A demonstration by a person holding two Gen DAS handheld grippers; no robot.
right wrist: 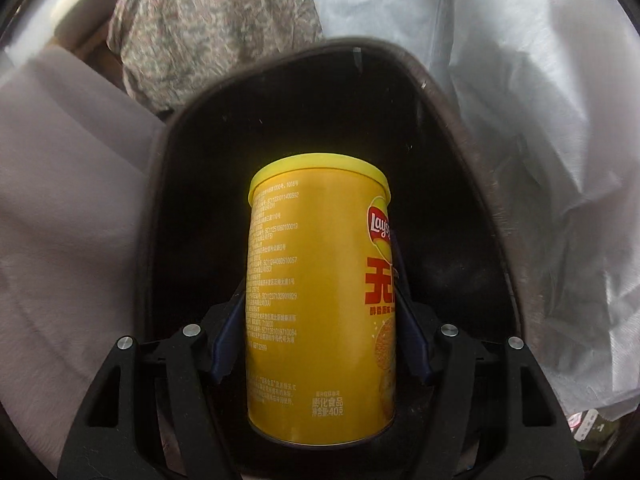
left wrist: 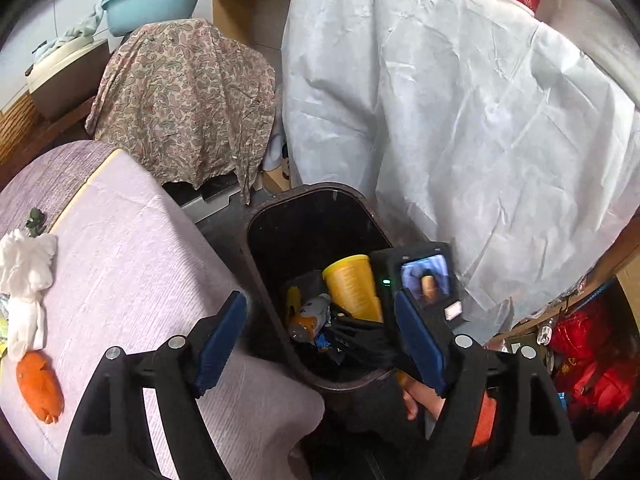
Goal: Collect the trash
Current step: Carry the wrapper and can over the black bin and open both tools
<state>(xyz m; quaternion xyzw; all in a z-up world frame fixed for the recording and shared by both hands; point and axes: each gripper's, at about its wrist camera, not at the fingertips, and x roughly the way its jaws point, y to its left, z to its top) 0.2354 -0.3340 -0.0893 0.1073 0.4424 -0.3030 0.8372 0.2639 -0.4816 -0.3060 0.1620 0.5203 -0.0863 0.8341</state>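
Note:
My right gripper [right wrist: 318,332] is shut on a yellow Lay's chip can [right wrist: 320,292] and holds it over the open mouth of a dark trash bin [right wrist: 176,208]. In the left wrist view the can [left wrist: 354,290] sits inside the bin [left wrist: 256,256], with the right gripper's body beside it. A plastic bottle [left wrist: 310,316] and dark wrappers lie in the bin. My left gripper [left wrist: 320,340] is open and empty above the bin's near rim. On the pale cloth-covered table [left wrist: 132,280] lie crumpled white tissue [left wrist: 26,276] and an orange peel [left wrist: 40,386].
A large white sheet [left wrist: 460,120] hangs right behind the bin. A paisley cloth [left wrist: 184,96] covers something at the back left, with a blue basin [left wrist: 154,2] above. Red bags [left wrist: 592,360] sit at the right.

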